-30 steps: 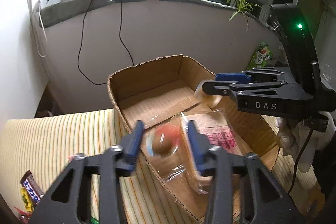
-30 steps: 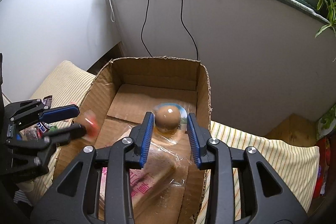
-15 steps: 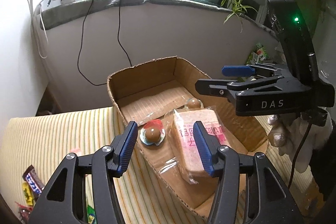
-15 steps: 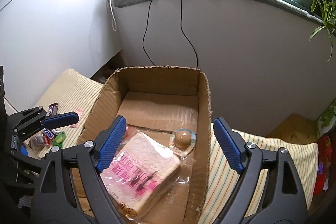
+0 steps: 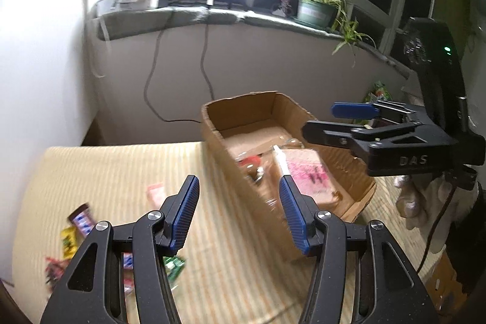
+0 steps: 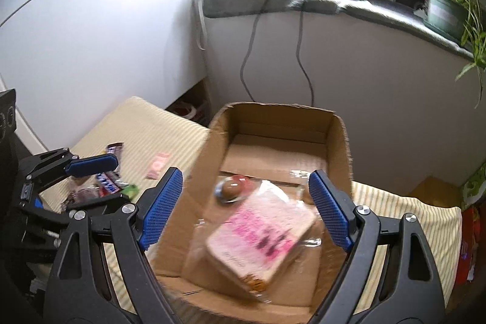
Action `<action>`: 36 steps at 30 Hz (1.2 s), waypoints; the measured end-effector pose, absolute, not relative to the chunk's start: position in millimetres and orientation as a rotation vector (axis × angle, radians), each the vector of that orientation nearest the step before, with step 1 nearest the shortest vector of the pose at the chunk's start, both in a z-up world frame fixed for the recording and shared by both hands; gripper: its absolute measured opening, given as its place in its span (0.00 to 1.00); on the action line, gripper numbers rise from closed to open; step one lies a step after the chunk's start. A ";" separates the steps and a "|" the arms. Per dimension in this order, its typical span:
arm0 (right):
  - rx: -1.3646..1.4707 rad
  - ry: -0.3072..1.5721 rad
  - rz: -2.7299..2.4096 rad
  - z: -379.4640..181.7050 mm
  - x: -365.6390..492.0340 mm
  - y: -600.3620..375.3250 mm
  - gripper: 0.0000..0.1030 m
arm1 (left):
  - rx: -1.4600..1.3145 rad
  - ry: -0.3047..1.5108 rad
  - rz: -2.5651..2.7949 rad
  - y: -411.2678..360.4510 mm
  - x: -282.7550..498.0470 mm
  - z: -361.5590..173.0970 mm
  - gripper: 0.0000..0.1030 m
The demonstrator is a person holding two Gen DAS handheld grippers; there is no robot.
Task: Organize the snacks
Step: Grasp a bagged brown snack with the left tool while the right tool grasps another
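An open cardboard box [image 6: 337, 141] [image 5: 218, 138] stands on a striped cloth. Inside lie a wrapped slice of bread with pink print [image 6: 261, 233] [image 5: 306, 175] and a small wrapped brown ball snack [image 6: 232, 187]. My right gripper [image 6: 247, 207] hangs open above the box, nothing between its fingers. My left gripper [image 5: 240, 211] is open too, above the box's left wall and the cloth, and holds nothing. Loose snack packets [image 5: 80, 220] [image 6: 107, 181] lie on the cloth to the left of the box.
A pink packet [image 5: 155, 192] and a green one [image 5: 174, 264] lie on the cloth near the left gripper. Behind the box a wall rises with hanging cables [image 6: 249, 50] and a sill with a potted plant [image 6: 446, 11]. The right gripper shows at the right of the left wrist view [image 5: 358, 123].
Both grippers let go of their wrapped snacks, which dropped into the box. Both opened, the right one widely, then rose and drew back; the left one swung left toward the loose packets.
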State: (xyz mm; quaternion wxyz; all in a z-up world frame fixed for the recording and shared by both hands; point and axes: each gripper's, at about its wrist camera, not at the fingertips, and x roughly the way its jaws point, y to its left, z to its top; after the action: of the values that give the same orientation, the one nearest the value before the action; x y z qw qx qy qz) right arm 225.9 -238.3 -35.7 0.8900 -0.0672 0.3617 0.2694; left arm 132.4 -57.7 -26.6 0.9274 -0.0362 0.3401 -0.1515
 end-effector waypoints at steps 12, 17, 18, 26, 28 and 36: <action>-0.203 0.713 0.709 -23.5 167.0 -175.5 0.85 | -0.131 0.679 -0.136 34.8 87.0 -28.3 0.52; -0.248 0.725 0.778 -34.2 147.1 -142.2 0.85 | -0.182 0.692 -0.063 74.4 71.4 -37.9 0.52; -0.259 0.730 0.791 -37.2 143.6 -135.5 0.85 | -0.187 0.694 -0.051 80.8 68.4 -40.0 0.52; -0.330 0.773 0.884 -65.2 121.7 -81.5 0.85 | -0.239 0.734 0.010 117.2 53.3 -65.8 0.52; -0.346 0.785 0.908 -72.3 118.4 -69.7 0.85 | -0.252 0.745 0.013 122.3 53.0 -71.7 0.52; -0.439 0.841 0.972 -101.7 109.3 -24.9 0.85 | -0.285 0.794 0.002 134.3 60.1 -95.0 0.52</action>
State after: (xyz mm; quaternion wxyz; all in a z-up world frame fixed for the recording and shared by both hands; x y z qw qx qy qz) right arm 109.3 -24.9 -101.7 0.7783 -0.2031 0.3887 0.4494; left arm 60.1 134.3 -95.0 0.9123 -0.1381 0.3855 0.0012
